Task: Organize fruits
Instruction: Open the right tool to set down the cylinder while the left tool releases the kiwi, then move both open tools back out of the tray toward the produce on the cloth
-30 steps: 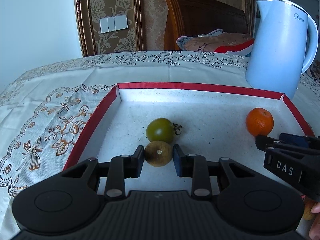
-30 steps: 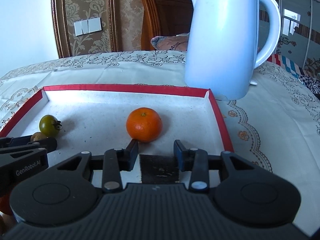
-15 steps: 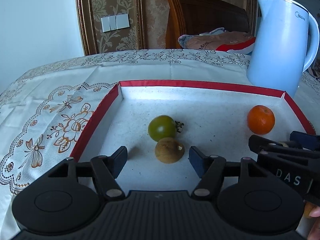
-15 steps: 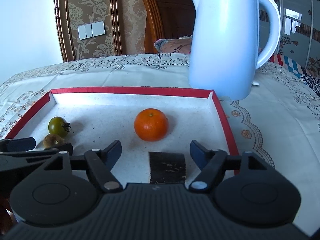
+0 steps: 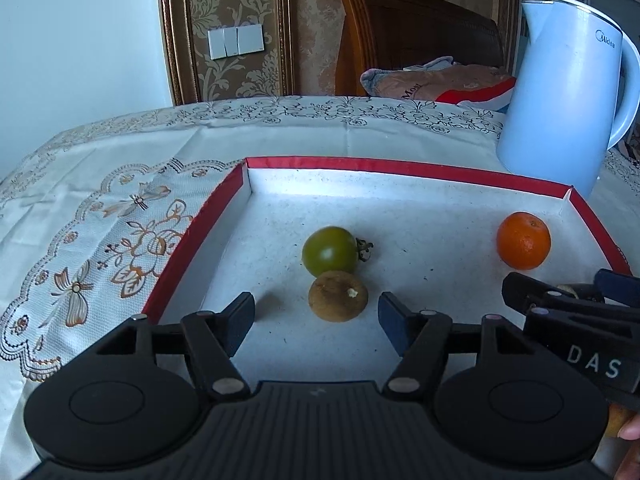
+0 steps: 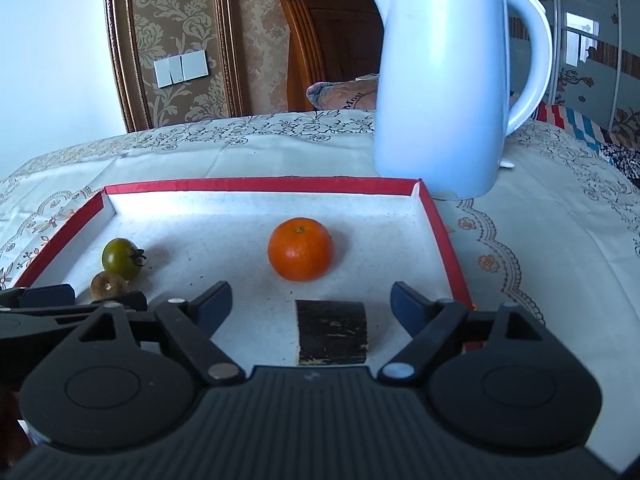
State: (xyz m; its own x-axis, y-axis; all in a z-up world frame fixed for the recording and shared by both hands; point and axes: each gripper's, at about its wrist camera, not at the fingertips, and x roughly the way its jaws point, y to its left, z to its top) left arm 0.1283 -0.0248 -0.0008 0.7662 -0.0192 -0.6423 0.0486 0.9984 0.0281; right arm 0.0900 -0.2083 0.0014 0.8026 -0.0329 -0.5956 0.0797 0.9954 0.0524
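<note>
Jaws on the left gripper (image 5: 316,316) are standing spread w/ the brown fruit (image 5: 338,296) lying between them, pads not touching it. Right gripper (image 6: 311,300) jaws are opening wider, nothing pinched; only a dark patch (image 6: 332,332) on the tray floor is sitting between them, and the orange (image 6: 301,249) is resting just beyond the tips. Brown fruit is touching the green tomato (image 5: 330,251) right behind it; both are sitting mid-left in the red-rimmed tray (image 5: 400,168), orange well apart toward the right wall. White kettle (image 6: 452,80) is standing on the tablecloth (image 5: 100,200) just past the tray's far right corner. Looks like the release step: three fruits are lying in the tray, both grippers letting go. Next move prob. calls for backing both grippers straight out w/o nudging the round fruit, which could roll, then reaching for any fruit outside the tray; can't tell if any is left.
</note>
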